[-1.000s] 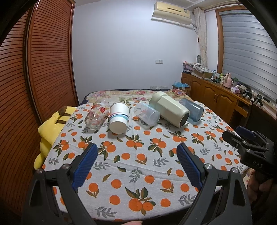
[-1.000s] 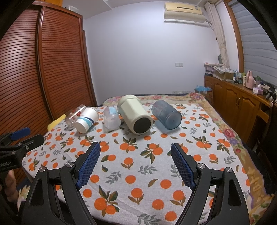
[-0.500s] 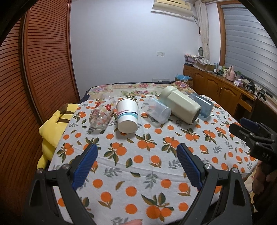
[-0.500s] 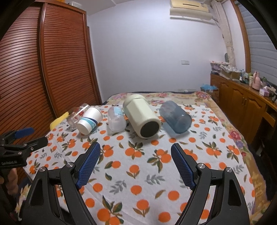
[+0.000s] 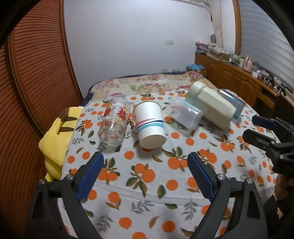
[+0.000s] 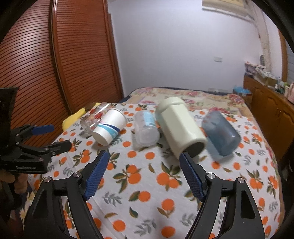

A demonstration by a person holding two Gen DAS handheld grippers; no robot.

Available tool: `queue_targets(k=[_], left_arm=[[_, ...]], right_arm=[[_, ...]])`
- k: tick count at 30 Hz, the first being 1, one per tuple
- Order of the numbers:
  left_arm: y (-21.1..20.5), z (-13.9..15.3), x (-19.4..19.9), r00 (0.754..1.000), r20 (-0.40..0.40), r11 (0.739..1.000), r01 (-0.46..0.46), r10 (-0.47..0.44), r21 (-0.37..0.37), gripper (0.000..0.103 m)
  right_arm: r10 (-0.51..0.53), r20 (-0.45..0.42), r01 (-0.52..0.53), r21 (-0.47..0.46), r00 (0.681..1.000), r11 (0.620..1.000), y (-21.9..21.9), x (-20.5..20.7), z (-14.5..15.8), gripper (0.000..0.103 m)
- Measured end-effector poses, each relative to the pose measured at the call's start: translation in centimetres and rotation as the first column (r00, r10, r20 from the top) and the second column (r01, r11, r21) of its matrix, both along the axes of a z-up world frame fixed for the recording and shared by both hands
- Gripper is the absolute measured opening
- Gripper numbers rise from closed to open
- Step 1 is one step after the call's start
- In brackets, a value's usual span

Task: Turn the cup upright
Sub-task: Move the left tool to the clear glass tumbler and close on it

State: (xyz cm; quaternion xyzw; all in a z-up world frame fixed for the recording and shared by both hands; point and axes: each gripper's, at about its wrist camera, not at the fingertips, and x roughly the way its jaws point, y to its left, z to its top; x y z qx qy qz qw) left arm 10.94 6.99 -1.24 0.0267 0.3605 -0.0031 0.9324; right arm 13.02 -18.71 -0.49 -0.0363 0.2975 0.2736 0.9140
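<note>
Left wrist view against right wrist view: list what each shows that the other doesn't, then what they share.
Only the left wrist view shows the yellow plush toy in full, with its brown ear, and the shuttered window.

Only the right wrist view shows the dark end of the cream bottle and the air conditioner.

Both show five vessels lying on their sides on the orange-print cloth: printed glass, paper cup, clear cup, cream bottle, blue cup. The left gripper and right gripper are open, holding nothing.

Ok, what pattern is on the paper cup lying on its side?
White paper cup with pink, navy and light-blue stripes; clearest in the left wrist view.
</note>
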Motion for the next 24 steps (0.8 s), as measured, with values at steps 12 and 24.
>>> queue_targets(k=[12, 24], left_arm=[[4.8, -1.3, 7.0, 0.992, -0.125, 0.999, 0.006, -0.011, -0.038, 0.081], [7.8, -2.5, 14.1, 0.974, -0.228, 0.996, -0.008, -0.013, -0.092, 0.069]], right_arm=[[0.073, -0.07, -0.077, -0.052, 0.995, 0.996, 4.9, 4.7, -0.6, 0.074], [0.107, -0.102, -0.113, -0.055, 0.989, 0.992, 6.9, 7.0, -0.7, 0.074]])
